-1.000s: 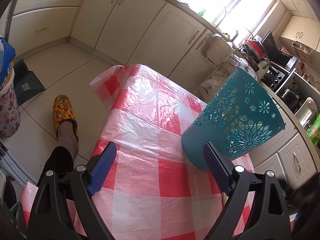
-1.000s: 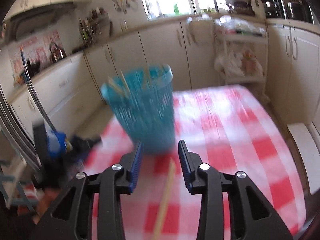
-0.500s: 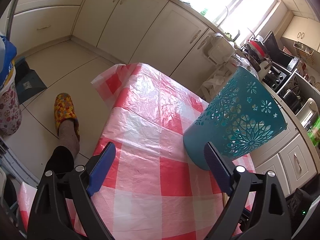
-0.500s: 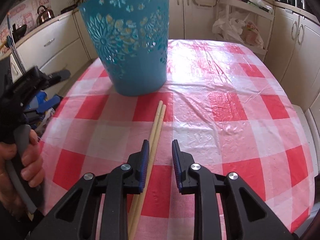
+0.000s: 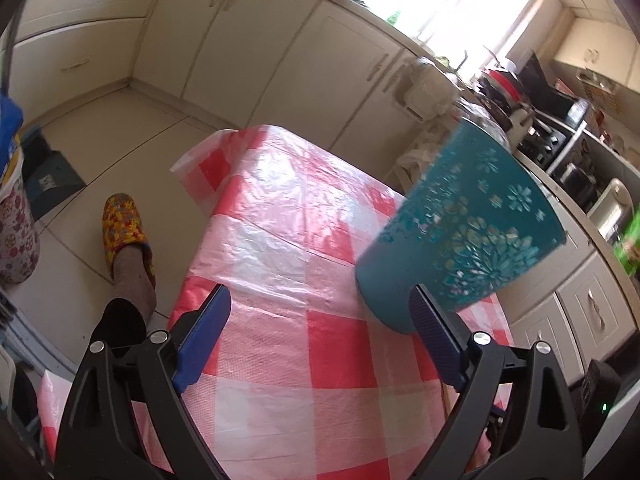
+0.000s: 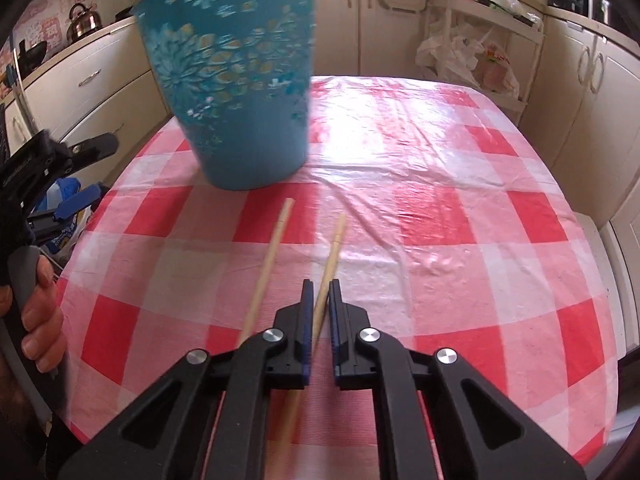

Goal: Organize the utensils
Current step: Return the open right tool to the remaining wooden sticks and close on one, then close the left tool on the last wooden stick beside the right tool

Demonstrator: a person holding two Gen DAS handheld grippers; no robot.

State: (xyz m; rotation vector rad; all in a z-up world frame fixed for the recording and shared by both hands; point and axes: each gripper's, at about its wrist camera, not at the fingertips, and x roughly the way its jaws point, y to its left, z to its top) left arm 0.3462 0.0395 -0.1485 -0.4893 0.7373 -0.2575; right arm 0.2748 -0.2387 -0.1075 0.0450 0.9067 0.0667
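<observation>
Wooden chopsticks have split apart since half a second ago: then both lay side by side left of the right claw (image 6: 319, 286), now one chopstick (image 6: 329, 260) is pinched between its nearly closed fingers while the other chopstick (image 6: 266, 264) lies just beside it on the red-checked bench (image 6: 460, 208). The teal basket (image 6: 236, 80) stands beyond their tips. The left claw (image 5: 320, 320) stays spread wide with nothing between its fingers, the basket just past its right finger. No writing is legible on anything.
</observation>
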